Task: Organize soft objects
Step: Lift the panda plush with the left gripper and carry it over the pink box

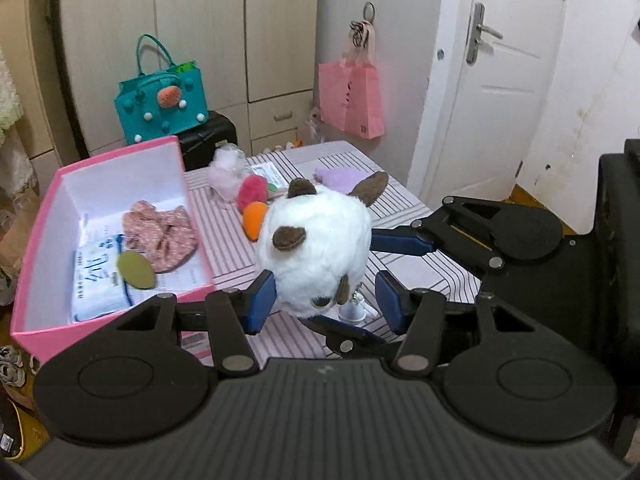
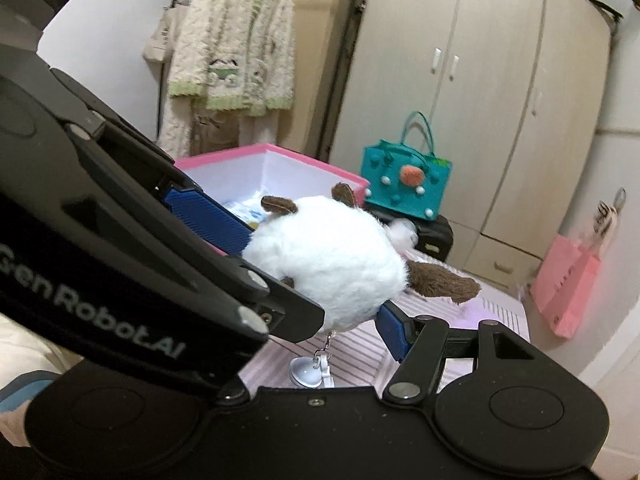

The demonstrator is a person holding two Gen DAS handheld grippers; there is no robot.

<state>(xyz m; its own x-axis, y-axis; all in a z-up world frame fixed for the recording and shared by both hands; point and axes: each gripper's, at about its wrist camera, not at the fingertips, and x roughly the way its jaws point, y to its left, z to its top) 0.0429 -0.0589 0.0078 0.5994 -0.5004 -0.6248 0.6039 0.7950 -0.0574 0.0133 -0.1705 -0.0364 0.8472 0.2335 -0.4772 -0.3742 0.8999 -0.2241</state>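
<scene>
**White plush ball held between both tongs, box waiting to the left**

The white plush toy [image 1: 314, 248] hangs above the striped bench [image 1: 404, 204], between the fingers of both tongs. The left tongs [image 1: 326, 300] stand partly spread, with the left blue pad touching the fur and the right pad just clear of it. The right tongs [image 1: 374, 280] come in from the right; one blue pad meets the toy's side, the other passes beneath it, and they look clamped on it, though the far contact is hidden.

By its look the toy is light, squashy and fluffy, so pads will sink in and fur may slide; I judge the round body's middle the best hold, not the brown ears or the small dangling suction cup [image 1: 352, 312].

Counted: one white plush toy; one pink box [image 1: 120, 160] left of the left tongs, holding one floral cloth [image 1: 162, 234], one green felt leaf [image 1: 136, 269] and one packet of tissues [image 1: 98, 280]. Beyond the tongs on the bench lie one pink pompom [image 1: 252, 192], one orange pompom [image 1: 255, 218], one pale pink fluffy piece [image 1: 226, 172] and one lilac fluffy piece [image 1: 340, 178].
</scene>
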